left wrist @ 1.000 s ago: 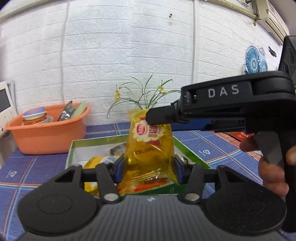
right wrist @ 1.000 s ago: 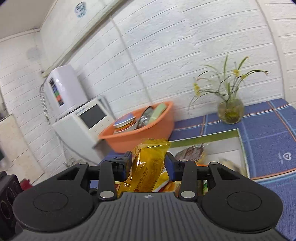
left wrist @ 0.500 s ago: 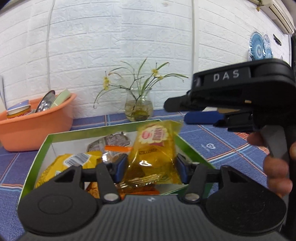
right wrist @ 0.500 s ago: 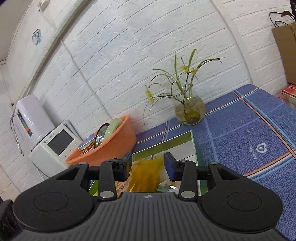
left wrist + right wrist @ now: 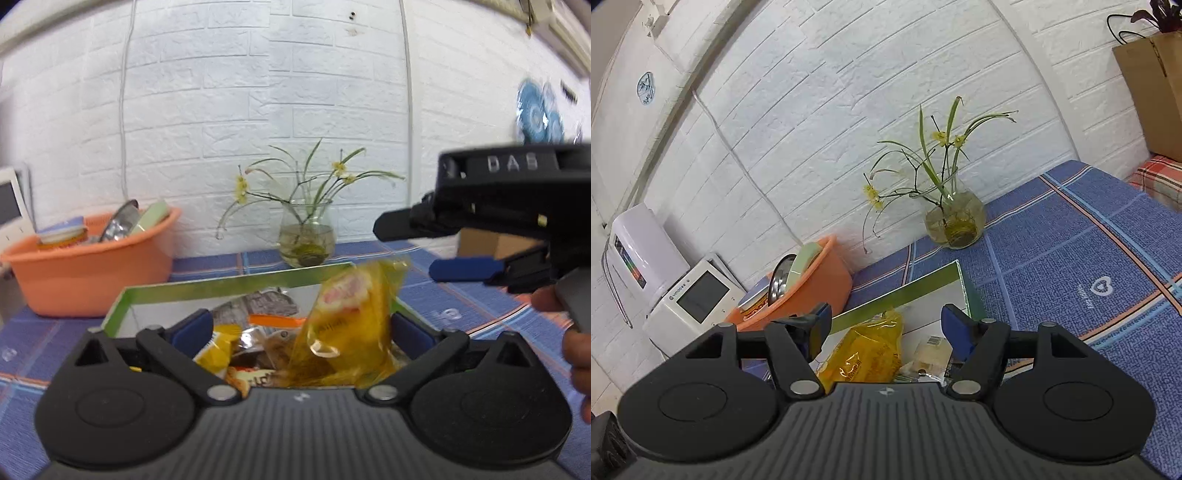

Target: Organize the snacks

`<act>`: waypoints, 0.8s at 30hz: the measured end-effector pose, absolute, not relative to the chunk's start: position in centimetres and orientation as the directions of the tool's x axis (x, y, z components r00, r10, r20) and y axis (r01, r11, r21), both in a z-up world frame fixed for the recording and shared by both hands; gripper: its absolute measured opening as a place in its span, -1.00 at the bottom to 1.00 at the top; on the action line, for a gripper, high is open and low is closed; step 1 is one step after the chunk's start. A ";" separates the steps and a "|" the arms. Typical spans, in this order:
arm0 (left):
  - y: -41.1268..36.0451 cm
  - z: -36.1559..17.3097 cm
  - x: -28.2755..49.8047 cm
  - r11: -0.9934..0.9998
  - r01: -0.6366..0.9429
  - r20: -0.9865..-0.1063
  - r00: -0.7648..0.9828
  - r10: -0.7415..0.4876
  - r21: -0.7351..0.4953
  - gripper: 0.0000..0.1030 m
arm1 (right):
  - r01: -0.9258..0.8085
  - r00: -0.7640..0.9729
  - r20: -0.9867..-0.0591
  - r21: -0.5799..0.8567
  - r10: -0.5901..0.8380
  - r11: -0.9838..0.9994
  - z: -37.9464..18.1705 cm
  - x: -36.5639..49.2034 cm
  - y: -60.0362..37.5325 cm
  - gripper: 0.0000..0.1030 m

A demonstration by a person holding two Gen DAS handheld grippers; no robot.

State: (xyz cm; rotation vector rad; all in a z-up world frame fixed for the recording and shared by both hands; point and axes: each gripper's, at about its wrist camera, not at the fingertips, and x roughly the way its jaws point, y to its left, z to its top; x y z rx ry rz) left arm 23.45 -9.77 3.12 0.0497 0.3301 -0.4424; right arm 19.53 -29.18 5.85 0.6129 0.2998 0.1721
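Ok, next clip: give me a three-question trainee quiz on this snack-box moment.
1. True or false: the left gripper is clamped on the yellow bag.
2. What stands against the wall behind the box?
A. a kettle
B. a glass vase with flowers
C. a stack of plates
3. Fill in: the dishes sit in an orange ____.

Key:
1. False. Both grippers have just been opening; the left pads stand clear of the bag, which tilts loose over the box. The right gripper is open too, above another yellow bag.
2. B, the vase.
3. Basin.
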 end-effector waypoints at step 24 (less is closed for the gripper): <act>-3.1 3.6 10.3 0.993 0.119 -0.367 0.924 -0.106 0.013 0.99 | 0.086 0.916 -0.393 0.383 0.077 0.920 3.7 5.9 -23.9 1.00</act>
